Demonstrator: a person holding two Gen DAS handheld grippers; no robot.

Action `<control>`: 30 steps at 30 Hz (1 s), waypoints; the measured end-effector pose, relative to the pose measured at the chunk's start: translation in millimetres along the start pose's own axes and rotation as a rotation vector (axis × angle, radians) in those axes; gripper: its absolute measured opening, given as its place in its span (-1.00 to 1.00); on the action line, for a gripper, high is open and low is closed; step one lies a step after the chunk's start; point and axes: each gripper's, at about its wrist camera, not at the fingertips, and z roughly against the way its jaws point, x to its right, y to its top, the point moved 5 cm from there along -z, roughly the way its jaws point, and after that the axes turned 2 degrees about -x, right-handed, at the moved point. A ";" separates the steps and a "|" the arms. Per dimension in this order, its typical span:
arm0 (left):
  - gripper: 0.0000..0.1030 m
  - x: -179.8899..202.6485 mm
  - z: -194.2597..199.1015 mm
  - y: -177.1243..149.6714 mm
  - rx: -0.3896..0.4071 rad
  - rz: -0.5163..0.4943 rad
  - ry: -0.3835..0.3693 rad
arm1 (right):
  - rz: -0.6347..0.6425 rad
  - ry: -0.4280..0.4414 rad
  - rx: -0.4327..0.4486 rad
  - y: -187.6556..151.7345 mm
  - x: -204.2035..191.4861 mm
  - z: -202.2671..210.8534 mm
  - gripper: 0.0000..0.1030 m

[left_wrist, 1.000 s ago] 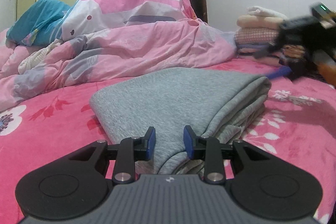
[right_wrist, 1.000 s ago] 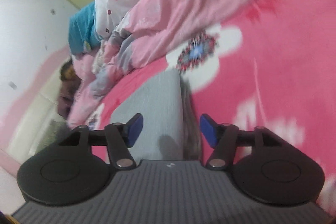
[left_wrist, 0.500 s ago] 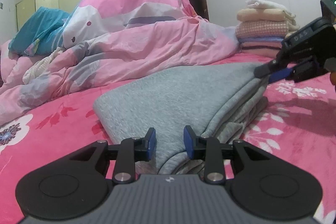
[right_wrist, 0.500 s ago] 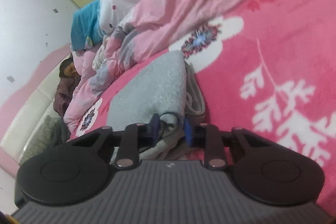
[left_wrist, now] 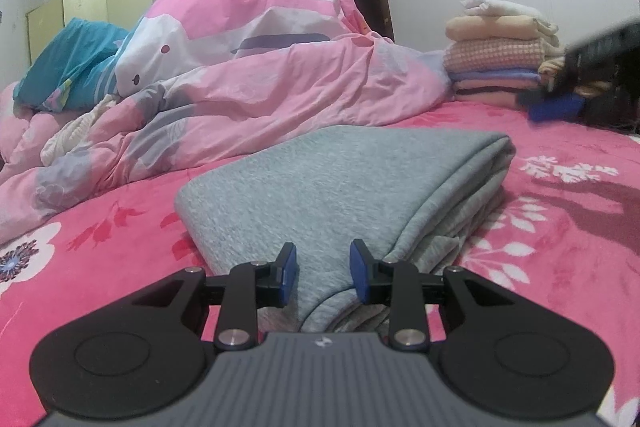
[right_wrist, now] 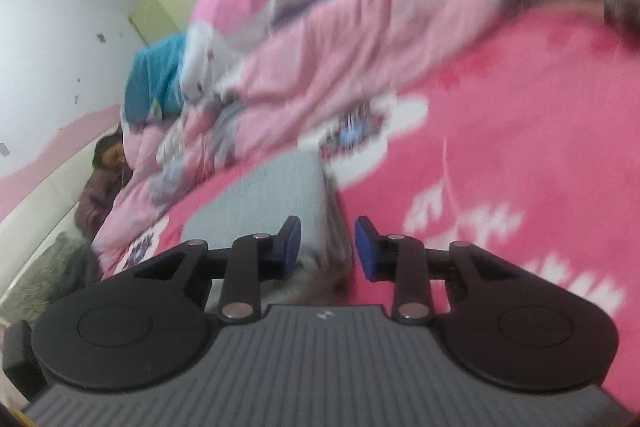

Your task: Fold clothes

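Note:
A grey garment [left_wrist: 340, 187] lies folded into a thick rectangle on the pink flowered bed sheet [left_wrist: 100, 255]. My left gripper [left_wrist: 323, 275] is open and sits low over its near corner, with the cloth running flat between and under the blue pads. My right gripper [left_wrist: 560, 95] shows blurred at the right edge of the left wrist view, above the sheet and clear of the garment. In the right wrist view, which is blurred, the right gripper [right_wrist: 328, 245] is open and holds nothing. There the grey garment [right_wrist: 272, 195] lies just beyond its fingertips.
A crumpled pink quilt [left_wrist: 260, 75] and a blue pillow [left_wrist: 68, 63] are heaped behind the garment. A stack of folded clothes [left_wrist: 496, 59] stands at the back right by the wall. Bare pink sheet [left_wrist: 560, 227] lies to the garment's right. A dark brown bundle [right_wrist: 104, 163] sits by the headboard.
Half a second ago my right gripper was shut on the garment's right edge. It has since let go, opened and pulled away to the right. The left gripper has stayed put.

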 end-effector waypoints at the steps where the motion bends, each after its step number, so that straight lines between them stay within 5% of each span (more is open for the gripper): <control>1: -0.41 -0.1 0.0 -0.1 0.001 0.001 0.000 | 0.051 0.006 0.029 4.6 -12.2 4.6 -0.42; 5: -0.41 -0.3 -0.8 0.4 -0.001 0.003 -0.001 | 0.312 0.028 0.098 2.3 -65.1 3.4 -0.43; 10: -0.41 -2.5 -0.5 -0.2 -0.003 0.010 -0.007 | 0.490 -0.073 -0.011 -34.5 -74.4 -45.3 -0.47; 19: -0.06 -27.5 0.0 9.5 -0.050 0.114 -0.063 | 0.507 -0.100 -0.052 -57.8 -51.8 -59.2 -0.47; 27: -0.03 -7.5 8.2 40.5 0.025 0.028 -0.090 | 0.474 -0.076 -0.039 -63.0 -48.4 -56.0 -0.47; 30: 0.02 12.7 -9.9 36.5 -0.022 -0.041 -0.098 | 0.477 -0.080 -0.038 -63.7 -49.1 -55.4 -0.47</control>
